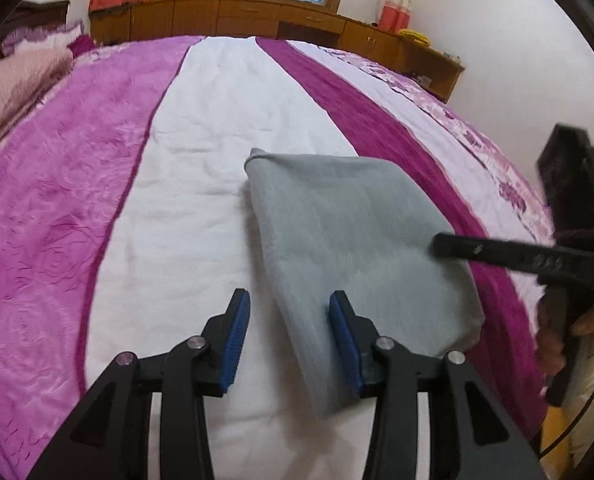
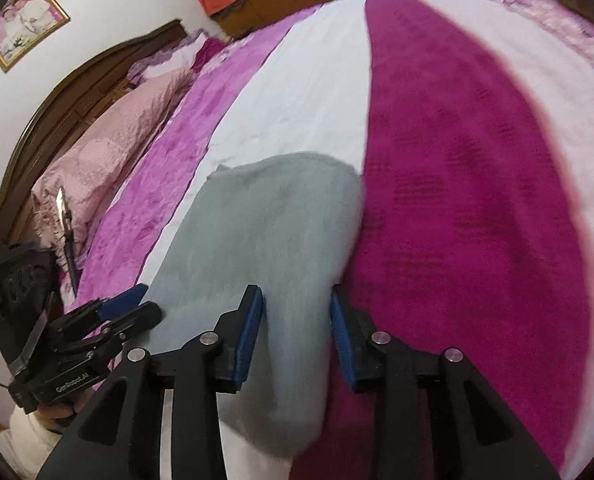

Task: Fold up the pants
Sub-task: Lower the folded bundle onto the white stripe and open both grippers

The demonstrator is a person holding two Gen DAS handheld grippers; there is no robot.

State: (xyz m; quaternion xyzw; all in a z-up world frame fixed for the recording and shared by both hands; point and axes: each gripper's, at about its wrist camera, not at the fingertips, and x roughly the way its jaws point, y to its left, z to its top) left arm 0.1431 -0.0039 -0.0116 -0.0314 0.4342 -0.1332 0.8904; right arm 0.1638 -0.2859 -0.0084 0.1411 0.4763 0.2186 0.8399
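Pants (image 1: 349,236), grey and fleecy, lie folded into a soft rounded rectangle on the bed's white quilted stripe (image 1: 201,208), their right edge lapping the plush magenta stripe (image 1: 377,128). Left of the pants, embossed pink velvet (image 1: 57,208). The left gripper (image 1: 289,340) stands spread over their near left edge, blue ribbed pads clear of cloth; the right gripper (image 2: 297,334) straddles the near right corner, pads apart, pinching nothing.

Grey pants (image 1: 349,232) on a magenta, pink and white striped bedspread (image 1: 77,200)
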